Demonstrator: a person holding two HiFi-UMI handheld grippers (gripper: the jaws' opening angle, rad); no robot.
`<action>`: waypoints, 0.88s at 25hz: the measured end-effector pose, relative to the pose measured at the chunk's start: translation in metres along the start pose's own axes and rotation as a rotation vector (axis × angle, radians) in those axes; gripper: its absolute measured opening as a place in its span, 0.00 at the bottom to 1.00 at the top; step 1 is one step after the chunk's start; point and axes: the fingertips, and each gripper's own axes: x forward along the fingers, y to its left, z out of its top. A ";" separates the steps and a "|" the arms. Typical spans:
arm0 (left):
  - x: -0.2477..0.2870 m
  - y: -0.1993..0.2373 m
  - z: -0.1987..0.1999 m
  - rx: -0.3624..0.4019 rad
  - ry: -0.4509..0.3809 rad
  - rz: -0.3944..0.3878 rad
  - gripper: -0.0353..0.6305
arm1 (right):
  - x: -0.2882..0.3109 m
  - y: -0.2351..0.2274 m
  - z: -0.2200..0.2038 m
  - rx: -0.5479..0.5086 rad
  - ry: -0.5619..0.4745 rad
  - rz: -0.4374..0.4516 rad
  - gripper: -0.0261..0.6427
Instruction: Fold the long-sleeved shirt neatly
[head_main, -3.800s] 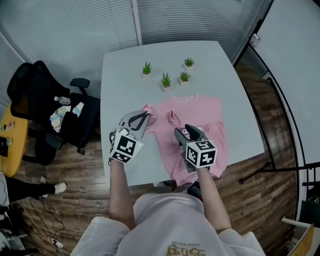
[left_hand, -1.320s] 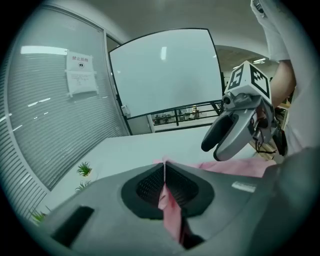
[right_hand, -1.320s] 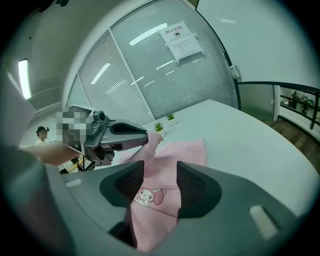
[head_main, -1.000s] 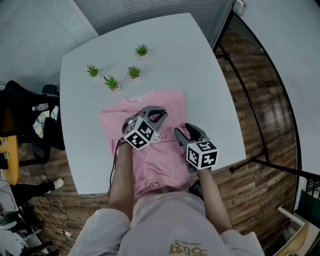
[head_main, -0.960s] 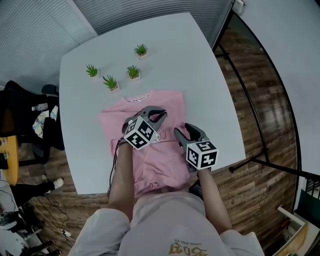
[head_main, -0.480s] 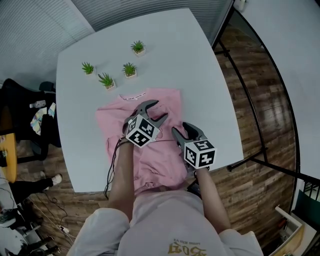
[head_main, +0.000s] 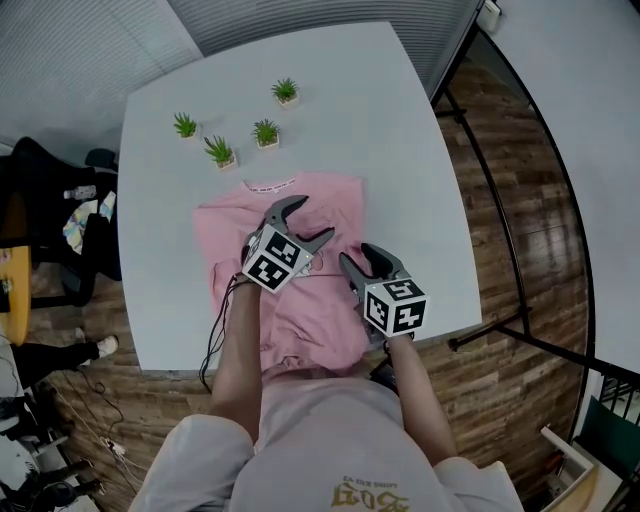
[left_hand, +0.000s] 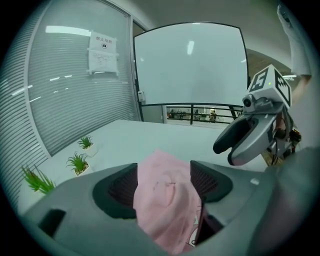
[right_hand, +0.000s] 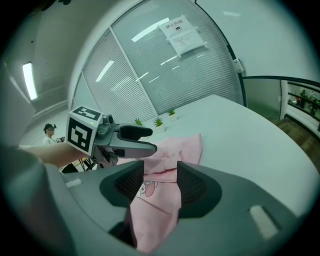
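The left gripper (head_main: 315, 217) stands with its jaws wide apart. They have just been opening, and in its own view a fold of the pink long-sleeved shirt (head_main: 225, 250) shows in the gap between the pads, loose rather than pinched. This gripper sits over the middle of the shirt, tilted downward, its marker cube toward the person.

The right gripper (head_main: 357, 258) is just beside it, nearer the table's right edge, and its jaws are also parted. In the right gripper view, shirt fabric with a small cartoon print fills the space between the pads, but the pads do not visibly clamp it.

The shirt lies on the near half of the white table (head_main: 400, 120), spread mostly flat with some rumpling at its centre. Its collar – a white band at the neck – points toward the far edge, and its hem reaches the near edge by the person.

Four small potted plants (head_main: 220, 152) stand in a loose cluster toward the far left corner, just beyond the collar and clear of the cloth.
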 end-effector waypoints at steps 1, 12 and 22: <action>-0.004 0.000 -0.002 -0.010 0.003 0.007 0.56 | -0.001 0.002 0.000 -0.006 0.000 0.006 0.35; -0.085 -0.003 -0.018 -0.131 -0.047 0.097 0.56 | -0.026 0.025 -0.022 -0.032 -0.020 -0.018 0.35; -0.171 -0.035 -0.045 -0.123 -0.081 0.165 0.56 | -0.064 0.045 -0.041 -0.058 -0.069 -0.082 0.35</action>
